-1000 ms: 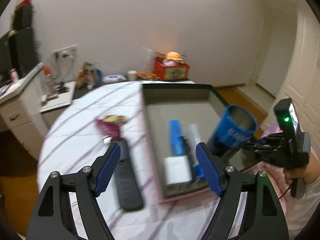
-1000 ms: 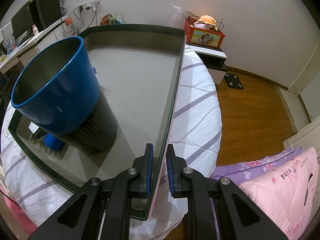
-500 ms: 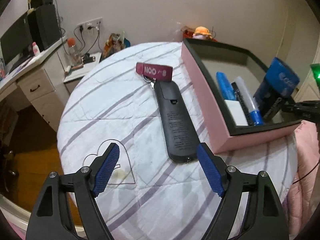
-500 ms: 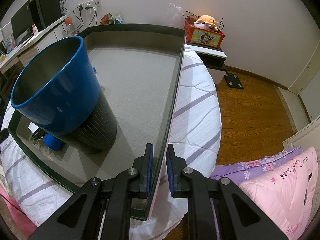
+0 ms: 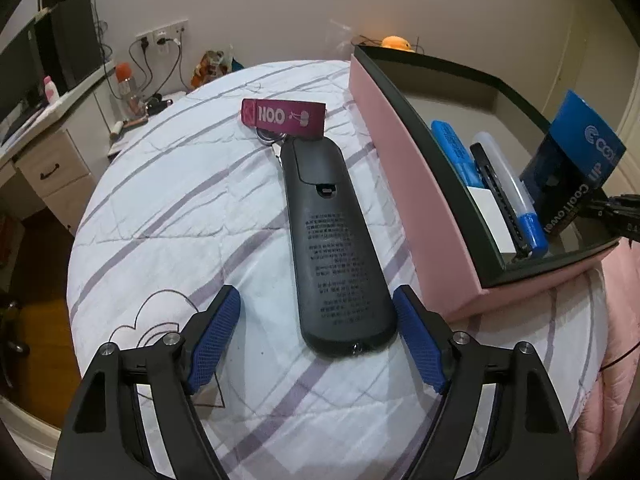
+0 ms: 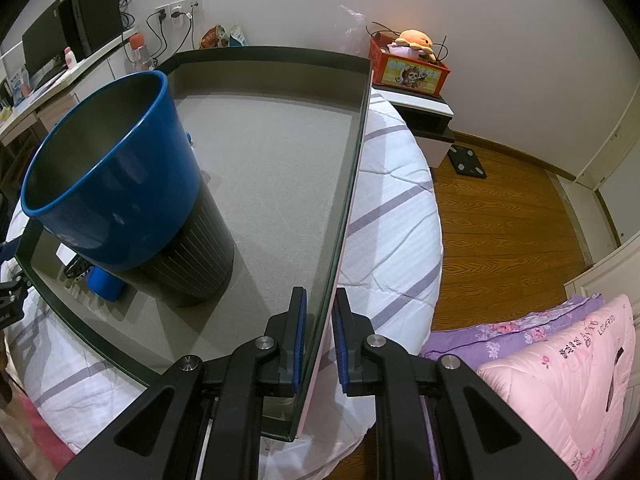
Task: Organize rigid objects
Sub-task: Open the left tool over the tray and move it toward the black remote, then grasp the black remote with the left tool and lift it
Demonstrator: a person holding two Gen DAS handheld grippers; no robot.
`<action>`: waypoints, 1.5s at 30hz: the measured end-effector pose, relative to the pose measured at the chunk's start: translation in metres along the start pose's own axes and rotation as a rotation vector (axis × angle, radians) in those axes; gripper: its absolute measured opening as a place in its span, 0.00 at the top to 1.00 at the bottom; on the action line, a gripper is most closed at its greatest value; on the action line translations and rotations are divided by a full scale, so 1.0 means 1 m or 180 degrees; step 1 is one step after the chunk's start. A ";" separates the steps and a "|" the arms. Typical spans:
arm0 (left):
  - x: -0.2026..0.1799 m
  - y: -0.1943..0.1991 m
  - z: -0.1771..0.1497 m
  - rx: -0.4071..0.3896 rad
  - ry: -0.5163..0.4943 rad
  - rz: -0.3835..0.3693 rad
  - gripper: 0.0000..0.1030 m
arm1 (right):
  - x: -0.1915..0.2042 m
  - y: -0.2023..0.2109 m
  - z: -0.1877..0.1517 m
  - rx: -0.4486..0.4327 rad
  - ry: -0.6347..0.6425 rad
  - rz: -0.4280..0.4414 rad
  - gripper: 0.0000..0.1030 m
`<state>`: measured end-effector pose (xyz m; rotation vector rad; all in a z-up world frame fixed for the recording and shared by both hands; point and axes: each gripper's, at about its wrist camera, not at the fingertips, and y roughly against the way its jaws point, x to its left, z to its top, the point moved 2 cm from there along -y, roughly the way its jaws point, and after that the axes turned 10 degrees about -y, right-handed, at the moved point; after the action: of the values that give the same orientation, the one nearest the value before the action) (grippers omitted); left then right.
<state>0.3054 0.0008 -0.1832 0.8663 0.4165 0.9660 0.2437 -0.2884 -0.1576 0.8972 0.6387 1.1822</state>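
The left gripper (image 5: 316, 340) is wide apart and closing, its ribbed blue pads flanking the near end of a black remote (image 5: 336, 240) without touching it. The remote, matte and rounded with moulded text, lies on the striped quilt (image 5: 180, 208) beside the pink box (image 5: 424, 208). The right gripper (image 6: 320, 340) is clamped on the box's thin wall (image 6: 348, 184); a blue cup (image 6: 112, 176) stands inside.

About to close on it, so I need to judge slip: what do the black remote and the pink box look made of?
The remote: apparently hard matte black plastic, going by its moulded raised lettering and battery-cover seam. The box: probably stiff cardboard, given its thin flat walls, smooth pink outside and dull grey lining; I can't be sure.
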 end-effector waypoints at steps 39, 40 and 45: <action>0.017 -0.005 0.002 0.0127 -0.0034 0.0003 0.41 | 0.001 -0.003 0.004 0.0055 0.0058 -0.0044 0.86; 0.016 -0.006 0.003 0.0124 -0.0052 0.0027 0.41 | 0.001 -0.003 0.004 0.0055 0.0058 -0.0043 0.86; 0.014 0.002 -0.001 0.0062 -0.0053 0.0149 0.57 | 0.001 -0.003 0.004 0.0058 0.0052 -0.0031 0.86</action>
<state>0.3113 0.0139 -0.1809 0.9046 0.3937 0.9985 0.2489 -0.2889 -0.1576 0.8994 0.6674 1.1777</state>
